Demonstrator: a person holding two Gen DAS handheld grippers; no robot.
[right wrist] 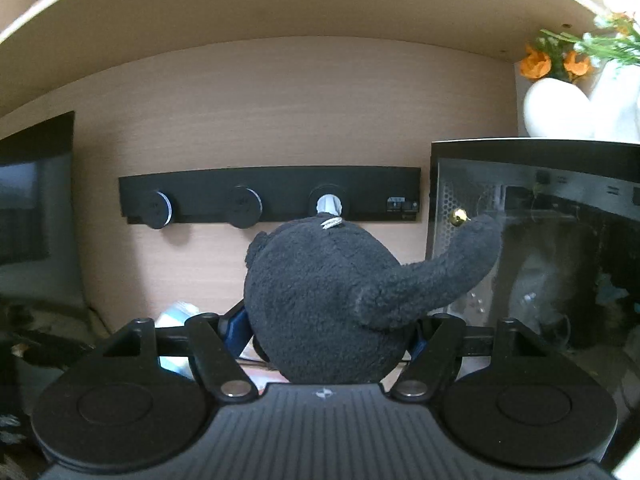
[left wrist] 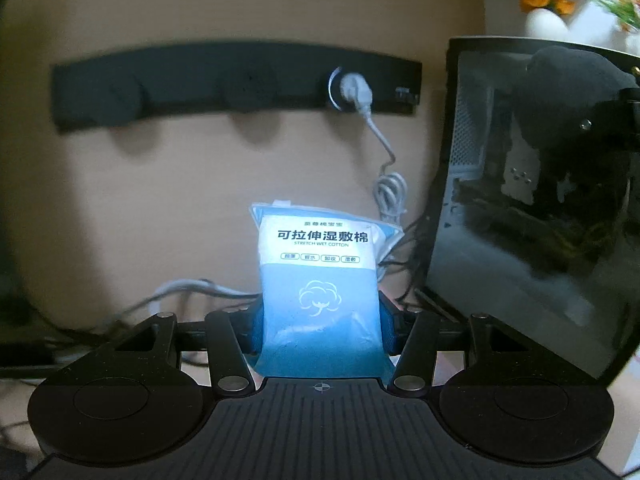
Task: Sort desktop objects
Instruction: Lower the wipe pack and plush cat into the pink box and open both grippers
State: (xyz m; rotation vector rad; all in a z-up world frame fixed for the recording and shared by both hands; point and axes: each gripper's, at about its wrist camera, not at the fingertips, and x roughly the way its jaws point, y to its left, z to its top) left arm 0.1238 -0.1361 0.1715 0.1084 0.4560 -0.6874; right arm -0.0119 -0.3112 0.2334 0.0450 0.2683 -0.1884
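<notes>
Left gripper (left wrist: 320, 328): fingers clamped on a blue and white soft plastic pack of wet cotton pads (left wrist: 320, 280), gripped across its lower half. The pack stands upright between the fingers, label facing the camera, top edge at 12 o'clock. It is held clear of the counter, in front of the beige back panel.

Right gripper (right wrist: 328, 332): fingers clamped on a dark grey round plush toy (right wrist: 316, 304), pinched at its lower body. One fuzzy limb sticks out toward 2 o'clock, its tip just beside a small brass knob (right wrist: 459, 216) on the black glass-sided computer case (right wrist: 560, 240). Cannot tell whether limb and knob touch.

Background: black wall-mounted socket strip (right wrist: 272, 192) with a grey plug (left wrist: 354, 90) and coiled cable at 12 o'clock. White vase with orange flowers (right wrist: 556, 108) on top of the case, at 1 o'clock.

Handling judgement, pack: light, squashy, film slick; contents shift under pressure. A hold across the full middle seems safer than on the thin sealed edges, where film could slide out.

Handling judgement, plush: very light, compressible, grippy pile; little slip risk. Take it by the body, not the limb, which would let it swing. Loose limb may snag the knob or brush the glass panel.
</notes>
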